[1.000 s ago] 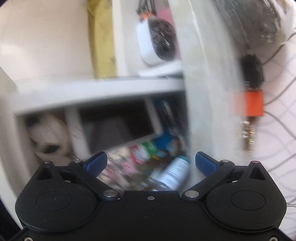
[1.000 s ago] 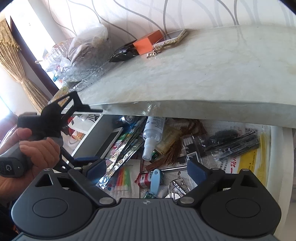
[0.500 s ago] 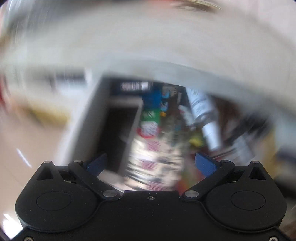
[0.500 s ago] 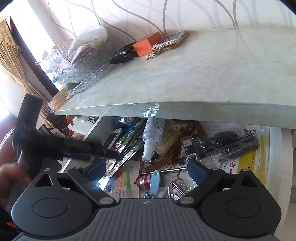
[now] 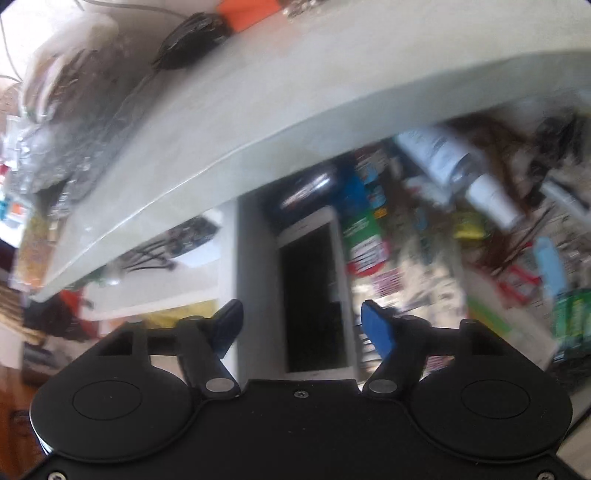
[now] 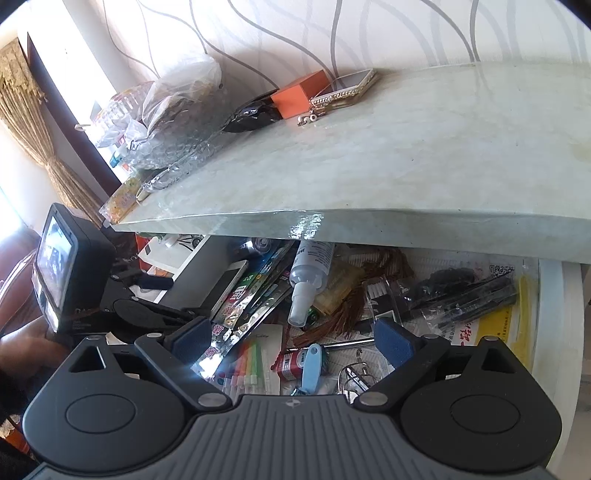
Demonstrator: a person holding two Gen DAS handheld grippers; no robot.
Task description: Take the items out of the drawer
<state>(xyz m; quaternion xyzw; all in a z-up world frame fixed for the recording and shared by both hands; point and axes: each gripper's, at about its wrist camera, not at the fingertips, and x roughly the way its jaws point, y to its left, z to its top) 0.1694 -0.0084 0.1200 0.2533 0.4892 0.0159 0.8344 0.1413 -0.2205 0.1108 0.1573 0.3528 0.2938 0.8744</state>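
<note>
From the left wrist, the left tongs (image 5: pixel 301 325) hang over the left end of the open drawer (image 5: pixel 236 258), their jaws closing with nothing pressed between them. One white phone (image 5: pixel 314 295) with a dark screen lies flat in the drawer, seen through the gap between the two blue pads, untouched as far as this blurred view shows. To its right lies a strip of colourful snack sachets (image 5: pixel 364 236), then one white spray bottle (image 5: pixel 458 173) lying on its side, and one pale blue tag (image 5: pixel 550 266) further right. The pale stone counter (image 5: pixel 295 92) overhangs the drawer; on it sit one orange box (image 5: pixel 247 14) and one black pouch (image 5: pixel 188 40) (the rest of that corner is too smeared to count).

From the right wrist, the right tongs (image 6: pixel 291 339) hold over the middle of the drawer (image 6: pixel 550 314), released and wide, gripping nothing. Below them lie one card of coloured sticks (image 6: pixel 247 365), one blue tag (image 6: pixel 310 369), one red-and-white tube (image 6: pixel 290 363) and a wire clip (image 6: pixel 354 376). Further in are the one spray bottle (image 6: pixel 308 280), the one phone (image 6: pixel 227 282) at the left end beside the sachets (image 6: pixel 255 291), a brown tassel (image 6: pixel 354 306), and a clear bag of black pens (image 6: pixel 469 295) over a yellow packet (image 6: pixel 495 328). The left tongs (image 6: pixel 147 310), with their camera screen, show at the left edge, held in a hand (image 6: pixel 29 350). On the counter (image 6: pixel 406 147) stand one orange box (image 6: pixel 299 94), one jewelled phone (image 6: pixel 347 86) leaning on it, one black pouch (image 6: pixel 251 114) and a heap of clear bags (image 6: pixel 173 110).
</note>
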